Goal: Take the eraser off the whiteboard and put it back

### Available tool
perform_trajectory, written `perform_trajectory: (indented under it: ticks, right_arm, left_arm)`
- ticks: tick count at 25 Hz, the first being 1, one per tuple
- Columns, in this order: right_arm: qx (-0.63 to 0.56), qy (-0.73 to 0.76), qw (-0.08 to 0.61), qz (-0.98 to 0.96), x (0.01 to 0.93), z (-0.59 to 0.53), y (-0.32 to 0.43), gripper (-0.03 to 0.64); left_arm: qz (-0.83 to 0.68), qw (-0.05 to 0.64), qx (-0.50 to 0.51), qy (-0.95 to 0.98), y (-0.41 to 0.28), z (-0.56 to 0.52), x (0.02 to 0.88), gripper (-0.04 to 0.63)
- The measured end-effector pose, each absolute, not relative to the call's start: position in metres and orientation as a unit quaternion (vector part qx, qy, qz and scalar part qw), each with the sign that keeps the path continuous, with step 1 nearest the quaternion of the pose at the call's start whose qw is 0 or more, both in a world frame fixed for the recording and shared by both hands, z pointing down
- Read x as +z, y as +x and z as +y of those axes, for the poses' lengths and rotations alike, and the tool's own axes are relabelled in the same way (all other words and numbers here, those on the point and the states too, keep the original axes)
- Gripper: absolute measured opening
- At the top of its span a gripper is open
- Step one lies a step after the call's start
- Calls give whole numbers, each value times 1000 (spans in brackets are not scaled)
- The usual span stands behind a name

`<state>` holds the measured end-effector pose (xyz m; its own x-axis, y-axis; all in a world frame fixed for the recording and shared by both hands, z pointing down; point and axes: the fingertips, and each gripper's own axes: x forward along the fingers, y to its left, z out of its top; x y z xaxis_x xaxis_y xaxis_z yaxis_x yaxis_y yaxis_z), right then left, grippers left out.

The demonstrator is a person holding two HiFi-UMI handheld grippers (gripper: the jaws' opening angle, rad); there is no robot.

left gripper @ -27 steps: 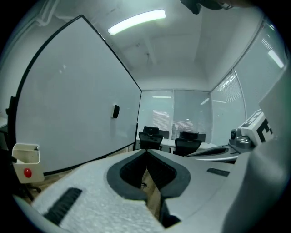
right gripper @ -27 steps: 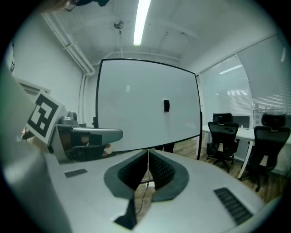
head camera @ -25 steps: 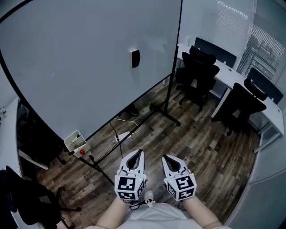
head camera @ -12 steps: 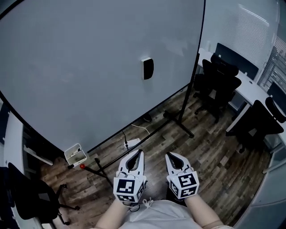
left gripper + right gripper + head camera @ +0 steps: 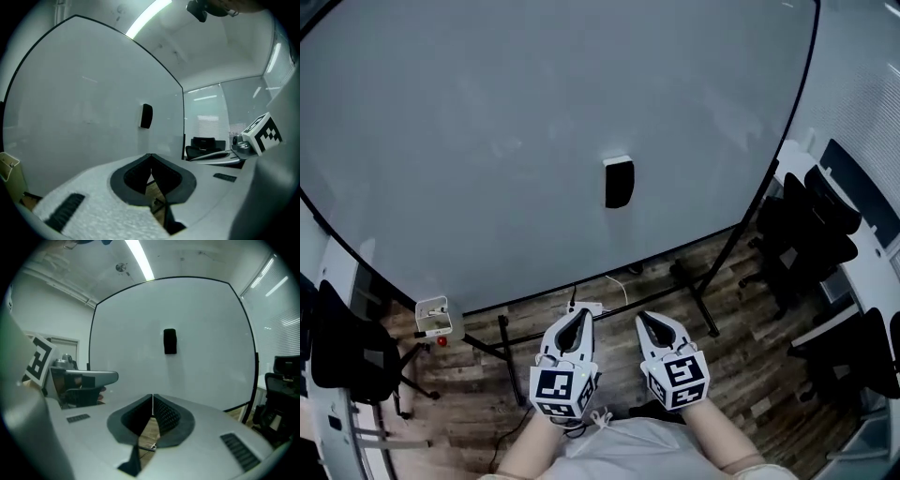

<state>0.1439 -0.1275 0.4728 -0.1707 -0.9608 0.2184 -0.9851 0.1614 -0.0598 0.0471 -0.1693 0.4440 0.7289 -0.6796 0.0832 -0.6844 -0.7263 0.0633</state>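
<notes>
The person has swung round to face the board, so the left gripper (image 5: 578,314) and right gripper (image 5: 646,318), held low at the waist with jaws pressed together on nothing, now aim at it. The eraser (image 5: 619,183) clings to the whiteboard (image 5: 487,141), long axis upright, well ahead and above, between the two and marginally nearer the right one. Wood floor (image 5: 741,356) and office chairs (image 5: 811,234) lie off to the right.

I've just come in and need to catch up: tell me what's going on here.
A person stands facing a whiteboard with a gripper in each hand. The left gripper and the right gripper are held low in front of the body, side by side, both with jaws together and nothing between them. The black eraser sticks to the middle of the whiteboard, well clear of both grippers, so it has not yet been taken off.
</notes>
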Motion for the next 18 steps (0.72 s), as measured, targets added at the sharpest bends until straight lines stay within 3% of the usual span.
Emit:
perform_trajectory:
  ticks: [8, 18]
  right_arm:
    - [56, 580, 94, -807, 449, -188, 235, 29]
    - [46, 541, 73, -837, 430, -230, 270, 29]
  left_arm:
    - [-463, 60, -13, 884, 128, -213, 422, 18]
    - [-536, 45, 9, 843, 164, -256, 398, 20]
